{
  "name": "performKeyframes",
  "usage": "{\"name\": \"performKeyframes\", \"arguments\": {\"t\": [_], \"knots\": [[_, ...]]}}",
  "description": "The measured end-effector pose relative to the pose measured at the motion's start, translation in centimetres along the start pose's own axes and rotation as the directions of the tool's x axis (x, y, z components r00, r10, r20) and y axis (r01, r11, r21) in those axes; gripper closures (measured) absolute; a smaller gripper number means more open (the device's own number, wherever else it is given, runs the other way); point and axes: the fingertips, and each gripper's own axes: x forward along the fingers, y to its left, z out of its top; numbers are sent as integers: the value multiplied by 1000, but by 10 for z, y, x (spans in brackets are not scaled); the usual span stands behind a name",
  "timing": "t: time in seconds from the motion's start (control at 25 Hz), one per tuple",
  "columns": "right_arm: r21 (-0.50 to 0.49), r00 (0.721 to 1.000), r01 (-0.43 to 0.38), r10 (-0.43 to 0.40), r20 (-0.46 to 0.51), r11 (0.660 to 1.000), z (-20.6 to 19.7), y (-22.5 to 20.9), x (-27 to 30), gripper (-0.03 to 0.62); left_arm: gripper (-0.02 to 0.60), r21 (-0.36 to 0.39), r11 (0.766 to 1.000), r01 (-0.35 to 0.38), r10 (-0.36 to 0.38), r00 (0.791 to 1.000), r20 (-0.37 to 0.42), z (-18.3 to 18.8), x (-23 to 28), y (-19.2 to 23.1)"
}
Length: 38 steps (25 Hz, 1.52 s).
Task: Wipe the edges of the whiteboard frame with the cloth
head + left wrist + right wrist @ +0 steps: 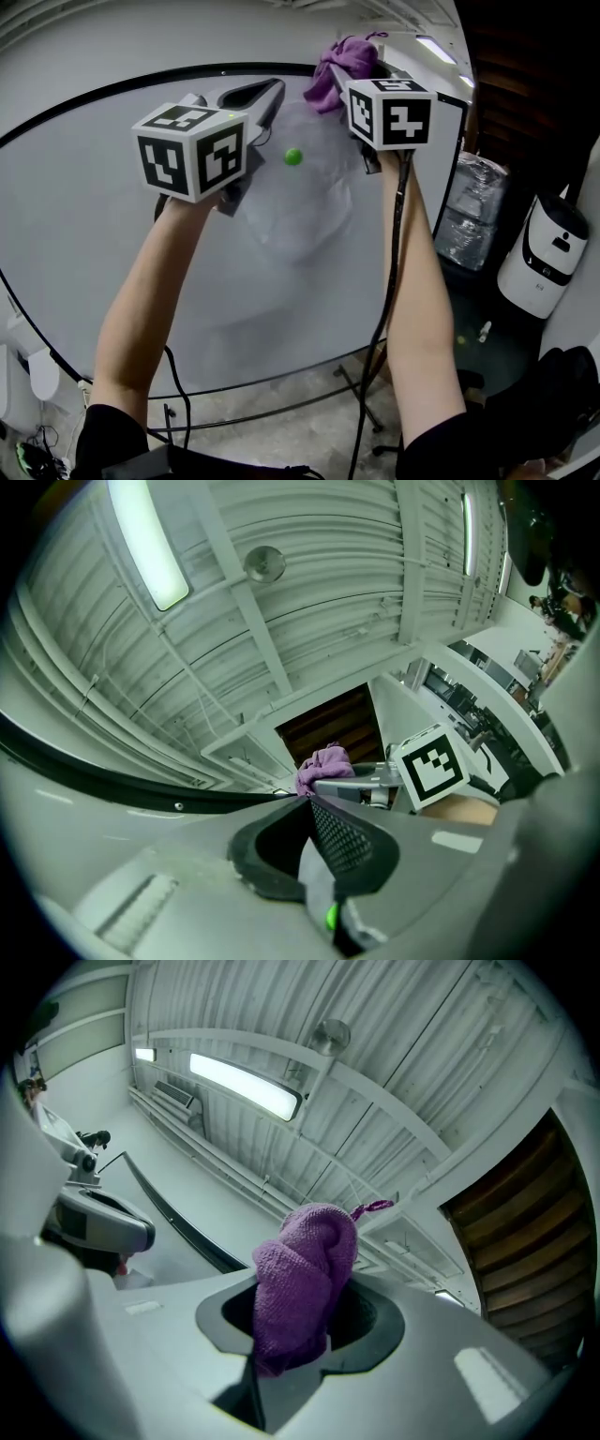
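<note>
The whiteboard [112,234] has a thin black frame [187,73] that curves across the top of the head view. My right gripper [349,86] is shut on a bunched purple cloth [342,58], which is held up at the top edge of the frame. In the right gripper view the cloth [305,1279] bulges out from between the jaws, with the frame [178,1218] running past on the left. My left gripper [272,92] is raised beside it, just left of the cloth, with its jaws shut and nothing in them. From the left gripper view the cloth [323,761] shows just beyond the jaw tips.
A small green magnet [293,157] sticks to the board below the grippers. Large water bottles [469,211] and a white appliance [548,248] stand to the right of the board. The stand's black legs [361,394] and cables are on the floor below. Ceiling lamps [246,1084] hang overhead.
</note>
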Motion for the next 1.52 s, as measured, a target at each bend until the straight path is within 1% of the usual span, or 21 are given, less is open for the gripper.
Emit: {"name": "performKeyframes", "arguments": {"t": [0.2, 0.4, 0.52, 0.64, 0.8, 1.04, 1.24, 1.4, 1.52], "knots": [[22, 1000, 18, -19, 17, 1000, -14, -41, -2, 448, 578, -1, 1000, 26, -26, 1000, 5, -1, 29, -22], [19, 999, 17, -18, 36, 1000, -26, -85, -19, 447, 578, 13, 998, 57, -58, 998, 13, 4, 67, -70], [23, 999, 26, -27, 37, 999, -33, -98, -20, 448, 578, 2, 997, 75, -75, 997, 9, -4, 77, -80], [25, 999, 47, -48, 20, 999, -40, -102, -12, 447, 578, -13, 995, 99, -99, 995, 1, -15, 80, -76], [17, 998, 55, -55, 15, 998, -47, -104, -6, 448, 578, -34, 992, 118, -117, 993, 15, -25, 84, -76], [7, 998, 56, -56, 26, 998, -44, -103, -9, 448, 578, -78, 984, 158, -155, 987, 37, -34, 93, -85], [2, 998, 51, -51, 43, 999, -42, -100, -7, 448, 578, -79, 980, 180, -177, 983, 42, -37, 96, -91], [28, 997, 63, -64, 39, 998, -42, -101, -9, 448, 578, -104, 975, 197, -193, 980, 47, -37, 93, -90], [15, 997, 72, -72, 28, 997, -46, -102, -11, 448, 578, -102, 971, 215, -211, 976, 44, -40, 89, -94]]}}
